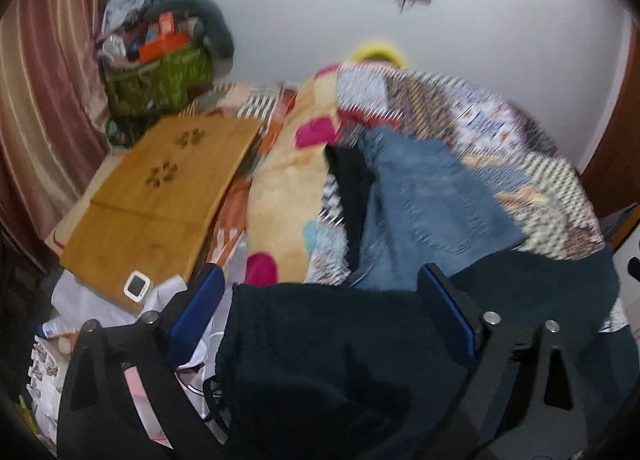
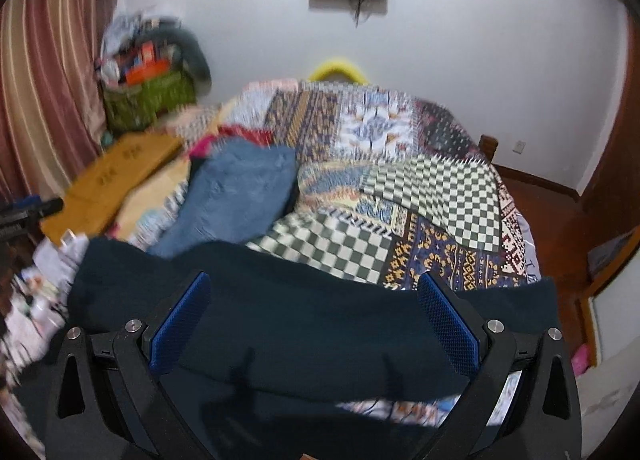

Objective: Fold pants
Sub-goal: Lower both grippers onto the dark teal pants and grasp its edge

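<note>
The dark navy cloth pants (image 2: 304,324) lie across the lower half of both frames, on the near edge of the patchwork checkered quilt (image 2: 432,196). The left gripper (image 1: 324,300) and the right gripper (image 2: 312,300) each have their 2 blue-padded fingers (image 2: 180,324) spread wide, released, with the pants between and below them. A folded blue denim garment (image 1: 432,204) lies beyond, mid-frame. A flat orange-brown wooden board (image 1: 160,196) sits at left.
</note>
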A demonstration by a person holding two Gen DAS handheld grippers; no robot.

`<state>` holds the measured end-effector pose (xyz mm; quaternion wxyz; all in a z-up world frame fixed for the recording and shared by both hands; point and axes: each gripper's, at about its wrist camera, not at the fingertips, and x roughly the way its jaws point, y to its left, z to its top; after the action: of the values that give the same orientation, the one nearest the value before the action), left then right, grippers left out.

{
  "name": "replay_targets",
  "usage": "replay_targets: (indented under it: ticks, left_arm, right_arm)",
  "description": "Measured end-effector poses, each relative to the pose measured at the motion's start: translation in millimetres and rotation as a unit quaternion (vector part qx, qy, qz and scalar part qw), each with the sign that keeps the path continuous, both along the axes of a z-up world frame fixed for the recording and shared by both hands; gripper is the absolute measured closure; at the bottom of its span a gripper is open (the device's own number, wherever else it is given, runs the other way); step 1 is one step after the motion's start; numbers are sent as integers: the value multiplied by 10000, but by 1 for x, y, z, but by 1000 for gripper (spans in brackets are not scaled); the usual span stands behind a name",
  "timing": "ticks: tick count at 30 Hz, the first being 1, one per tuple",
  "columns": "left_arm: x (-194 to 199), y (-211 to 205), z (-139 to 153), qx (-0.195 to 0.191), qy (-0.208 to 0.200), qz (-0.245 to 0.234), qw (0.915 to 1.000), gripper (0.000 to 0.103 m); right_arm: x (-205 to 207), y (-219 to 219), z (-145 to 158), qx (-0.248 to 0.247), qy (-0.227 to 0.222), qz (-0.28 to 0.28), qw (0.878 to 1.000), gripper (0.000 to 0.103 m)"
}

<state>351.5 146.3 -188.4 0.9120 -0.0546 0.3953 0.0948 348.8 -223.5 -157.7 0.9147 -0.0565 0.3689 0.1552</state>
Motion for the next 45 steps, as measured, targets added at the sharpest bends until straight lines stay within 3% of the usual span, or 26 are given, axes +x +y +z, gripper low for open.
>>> replay_targets:
  ticks: [4, 10, 15, 21, 23, 25, 26, 29, 30, 31, 33, 35, 39, 42, 45]
  left_arm:
    - [23, 23, -43, -68, 556, 67, 9984, 22]
    - [44, 62, -96, -551, 1324, 147, 9896, 35]
    - [53, 81, -115, -811, 1620, 221, 9832, 44]
    - [62, 85, -129, -1165, 1802, 264, 9763, 51]
    - [61, 83, -127, -1071, 1831, 288, 9768, 54]
    - [59, 80, -123, -944, 1848, 301, 9778, 68]
    - [57, 79, -121, -888, 1843, 304, 9784, 70]
    - [51, 78, -112, -909, 1742, 336, 9799, 79]
    - [50, 76, -110, -862, 1728, 364, 9805, 89]
    - [48, 73, -108, -803, 1697, 377, 9815, 91]
    - [46, 70, -102, -624, 1603, 463, 9840, 91]
    - [44, 71, -93, -525, 1491, 567, 9858, 92]
    - [42, 81, -62, -265, 1130, 775, 9902, 92]
    - [45, 88, -34, -319, 872, 784, 9926, 92]
    - [46, 85, -2, -91, 552, 738, 9957, 92]
  right_arm:
    - [39, 4, -31, -315, 466, 305, 9980, 1]
    - [70, 11, -51, -507, 837, 687, 9928, 2]
    - [88, 26, -71, -723, 1108, 1078, 9853, 3]
    - [105, 38, -86, -844, 1234, 1360, 9794, 14]
    - [112, 41, -91, -772, 1377, 1377, 9778, 19]
    - [117, 44, -97, -649, 1542, 1398, 9759, 33]
    - [119, 46, -102, -612, 1631, 1439, 9741, 42]
    - [118, 49, -109, -511, 1672, 1501, 9731, 50]
    - [116, 48, -109, -466, 1675, 1531, 9728, 55]
    - [116, 48, -109, -431, 1686, 1538, 9727, 58]
    - [116, 45, -109, -408, 1684, 1459, 9740, 78]
    - [114, 45, -106, -514, 1628, 1342, 9761, 89]
    - [113, 43, -88, -619, 1367, 1266, 9805, 91]
    - [119, 41, -50, -580, 836, 1188, 9877, 91]
    - [122, 41, -27, -479, 584, 1098, 9911, 92]
